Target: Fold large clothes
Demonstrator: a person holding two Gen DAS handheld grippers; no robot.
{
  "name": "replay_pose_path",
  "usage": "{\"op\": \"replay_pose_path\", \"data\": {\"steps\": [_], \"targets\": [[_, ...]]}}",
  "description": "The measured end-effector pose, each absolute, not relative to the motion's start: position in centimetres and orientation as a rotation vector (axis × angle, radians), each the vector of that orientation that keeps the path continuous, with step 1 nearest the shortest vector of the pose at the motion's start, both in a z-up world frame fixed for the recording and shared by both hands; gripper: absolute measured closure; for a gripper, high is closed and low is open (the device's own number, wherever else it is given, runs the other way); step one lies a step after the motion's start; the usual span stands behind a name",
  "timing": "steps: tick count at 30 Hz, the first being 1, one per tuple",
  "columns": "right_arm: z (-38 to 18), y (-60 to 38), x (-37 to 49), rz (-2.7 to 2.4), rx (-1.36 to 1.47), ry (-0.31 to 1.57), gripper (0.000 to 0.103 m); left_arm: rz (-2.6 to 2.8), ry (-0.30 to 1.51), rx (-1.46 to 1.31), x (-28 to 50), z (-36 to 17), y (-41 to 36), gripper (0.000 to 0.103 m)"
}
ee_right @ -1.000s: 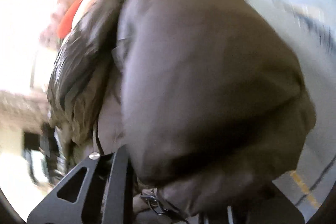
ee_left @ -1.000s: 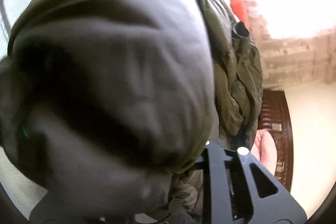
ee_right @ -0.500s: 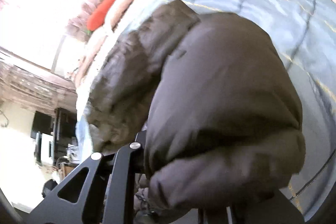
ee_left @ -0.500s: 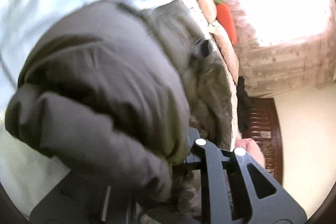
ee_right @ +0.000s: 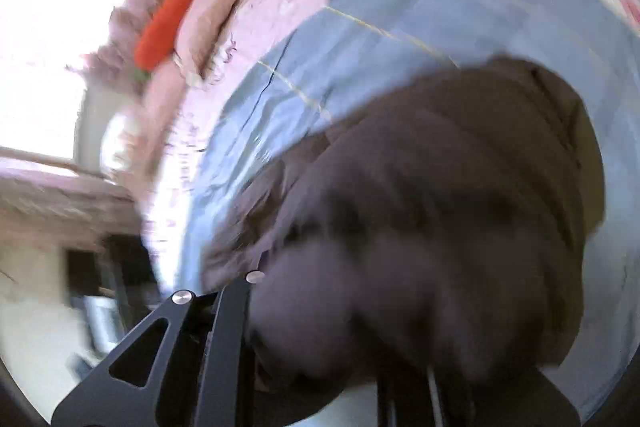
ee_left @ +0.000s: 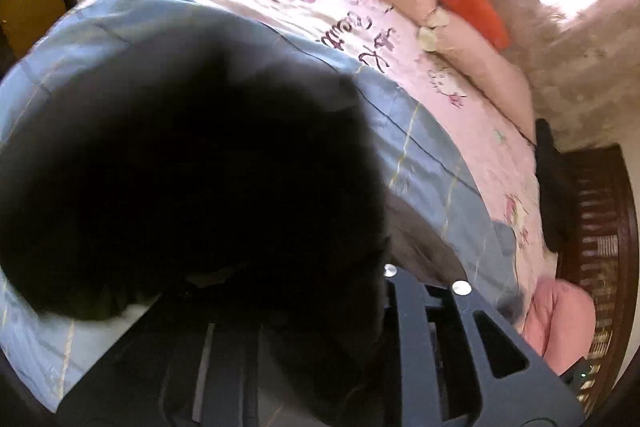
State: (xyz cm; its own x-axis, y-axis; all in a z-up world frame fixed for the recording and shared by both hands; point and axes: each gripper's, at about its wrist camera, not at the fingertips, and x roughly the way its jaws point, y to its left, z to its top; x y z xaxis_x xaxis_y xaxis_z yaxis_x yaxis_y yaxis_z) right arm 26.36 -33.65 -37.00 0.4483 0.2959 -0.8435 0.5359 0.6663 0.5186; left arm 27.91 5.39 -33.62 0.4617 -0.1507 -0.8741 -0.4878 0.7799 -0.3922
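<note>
A large dark brown padded jacket (ee_left: 192, 179) fills the lower left of the left wrist view, bunched over my left gripper (ee_left: 320, 339), which is shut on its fabric. In the right wrist view the same jacket (ee_right: 448, 211) bulges over my right gripper (ee_right: 340, 359), also shut on it. The jacket hangs just above a light blue quilt (ee_left: 424, 155) on the bed. The fingertips of both grippers are hidden in the cloth; only one black finger (ee_left: 404, 347) of the left and one finger (ee_right: 228, 339) of the right show.
A pink printed bedspread (ee_left: 360, 27) lies beyond the blue quilt (ee_right: 440, 11). Pink pillows (ee_left: 472, 55) and an orange carrot plush (ee_left: 468, 3) line the window side. A dark wooden footboard (ee_left: 600, 247) is at the right. A bright window (ee_right: 48, 19) glares.
Both grippers have pulled back and up with the jacket. The jacket now takes less of each view, and the blue quilt and pink bedspread have come into sight.
</note>
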Motion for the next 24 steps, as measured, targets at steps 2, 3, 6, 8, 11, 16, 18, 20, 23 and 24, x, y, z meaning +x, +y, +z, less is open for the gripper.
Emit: {"op": "replay_pose_path", "data": {"steps": [2, 3, 6, 8, 11, 16, 18, 20, 23, 24], "targets": [[-39.8, -33.3, 31.8, -0.211, 0.843, 1.185, 0.086, 0.234, 1.146, -0.671, 33.3, -36.6, 5.7, 0.076], [-41.1, -33.1, 33.9, -0.220, 0.823, 1.203, 0.086, 0.233, 1.188, -0.667, 36.1, -39.6, 5.9, 0.074], [-43.5, -32.1, 38.7, -0.207, 0.760, 1.168, 0.086, 0.200, 1.165, -0.692, 40.4, -45.0, 6.6, 0.072], [-44.5, -30.9, 40.9, -0.192, 0.667, 1.142, 0.086, 0.175, 1.127, -0.696, 41.8, -46.8, 7.0, 0.071], [-46.3, -30.9, 42.1, -0.191, 0.670, 1.112, 0.086, 0.149, 1.080, -0.768, 41.8, -48.9, 7.8, 0.069], [-47.1, -31.0, 42.0, -0.189, 0.696, 1.083, 0.083, 0.127, 1.073, -0.800, 41.1, -49.0, 8.2, 0.055], [-47.0, -31.3, 41.9, -0.178, 0.727, 1.079, 0.077, 0.107, 1.089, -0.830, 41.7, -48.4, 8.6, 0.048], [-46.4, -31.9, 41.5, -0.138, 0.801, 1.074, 0.060, 0.096, 1.101, -0.831, 41.3, -47.1, 9.3, 0.024], [-43.0, -31.7, 40.4, -0.024, 0.854, 0.939, 0.001, 0.078, 1.013, -0.817, 39.9, -43.9, 9.4, 0.002], [-41.9, -31.3, 39.9, -0.007, 0.820, 0.900, 0.001, 0.048, 0.970, -0.798, 39.4, -42.2, 9.4, 0.002]]}}
